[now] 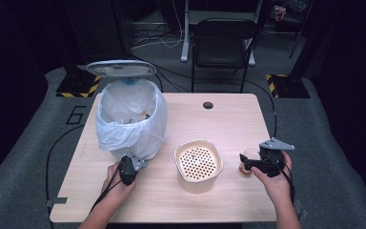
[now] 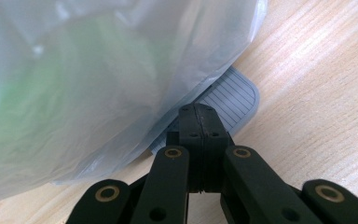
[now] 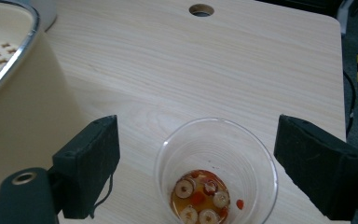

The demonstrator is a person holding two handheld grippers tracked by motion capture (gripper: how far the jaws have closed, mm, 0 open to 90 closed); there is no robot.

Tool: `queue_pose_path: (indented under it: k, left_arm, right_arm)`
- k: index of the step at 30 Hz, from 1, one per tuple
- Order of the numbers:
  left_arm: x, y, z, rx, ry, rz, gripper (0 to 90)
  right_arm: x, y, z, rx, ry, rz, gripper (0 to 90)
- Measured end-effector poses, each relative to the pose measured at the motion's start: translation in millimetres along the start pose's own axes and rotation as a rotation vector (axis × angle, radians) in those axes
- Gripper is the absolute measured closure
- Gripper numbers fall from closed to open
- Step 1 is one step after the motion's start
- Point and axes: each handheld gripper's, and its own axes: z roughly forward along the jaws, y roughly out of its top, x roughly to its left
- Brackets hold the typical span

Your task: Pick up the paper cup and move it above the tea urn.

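Reaching toward a clear cup on a light wood bench, the right gripper has its jaws spread wide, one pad each side of the cup, neither touching it. Cup stands upright near the bench's right edge, w/ a little orange liquid and round fruit slices at the bottom.

Left gripper is fully closed, nothing between the jaws, tips resting on or just over the ribbed grey pedal at the foot of the bin. The bin's lid stands open; a white liner drapes over the rim. Between the hands sits a cream strainer tub w/ a perforated insert.

Progress, as a judgement: early-to-mid. Bin is held open and the right gripper is lined up on the cup, but the cup isn't gripped yet. Still to do: close on the cup, lift it, prob. tip the contents through the tub or into the bin, then get rid of the cup.

View differences: the right gripper view gives the cup's contents and the gap on each side of it; in the high view the cup is a pale blur beside the gripper. The left gripper view gives the pedal and the shut jaws up close. The high view alone gives the overall layout and the open lid.
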Motion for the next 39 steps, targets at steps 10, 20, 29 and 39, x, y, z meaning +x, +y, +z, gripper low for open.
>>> queue_pose_path:
  k: [10,20,29,39]
  left_arm:
    - [0.0,-0.1,0.1,-0.001,0.0,-0.002,90.0]
    - [0.1,0.1,0.2,-0.002,0.0,0.001,90.0]
    - [0.2,0.2,0.0,0.002,-0.001,0.0,90.0]
    - [0.1,0.3,0.0,0.003,-0.002,-0.002,90.0]
  right_arm:
    - [-8.2,-13.3,15.0,0.046,0.0,0.002,14.2]
    - [-11.6,-24.0,29.6,0.065,0.001,-0.012,17.1]
    - [-10.9,-28.8,36.6,0.083,0.005,-0.028,19.8]
    - [-10.6,-31.8,41.3,0.097,0.01,-0.043,25.6]
